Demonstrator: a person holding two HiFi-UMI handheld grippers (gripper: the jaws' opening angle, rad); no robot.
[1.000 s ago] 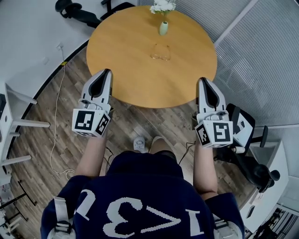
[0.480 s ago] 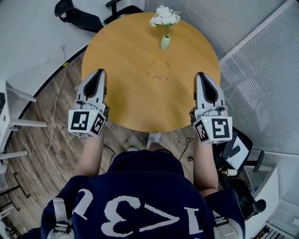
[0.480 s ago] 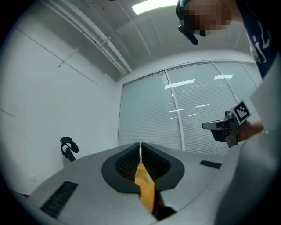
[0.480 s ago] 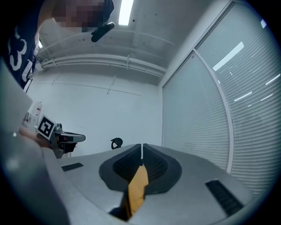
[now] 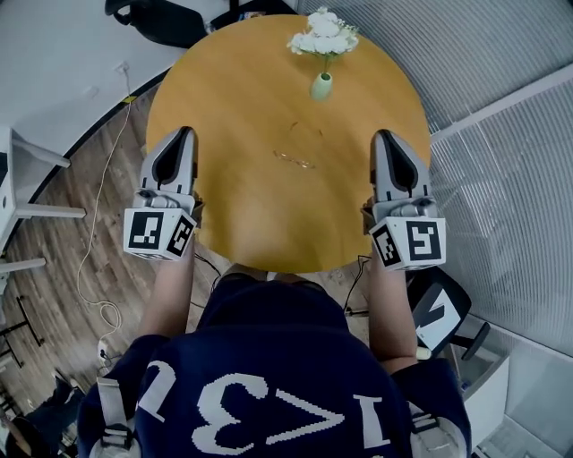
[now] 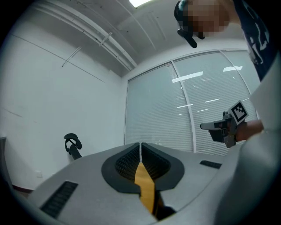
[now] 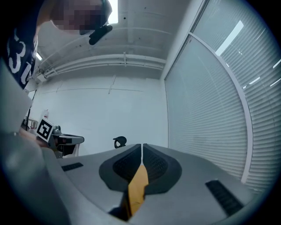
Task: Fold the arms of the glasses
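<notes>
Room: wood floor, blinds on the right, office chair beyond a round wooden table.
Around: vase of white flowers near the far edge.
Glasses: mid-table, between the 2 grippers, apart from both.
Left gripper: jaws together, empty.
Right gripper: jaws together, empty.

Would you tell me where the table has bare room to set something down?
Bare wood runs from the glasses to the near edge of the table, between the left gripper and the right gripper. The far left, beside the vase, is bare too. Only the middle strip from vase to glasses is taken.
</notes>
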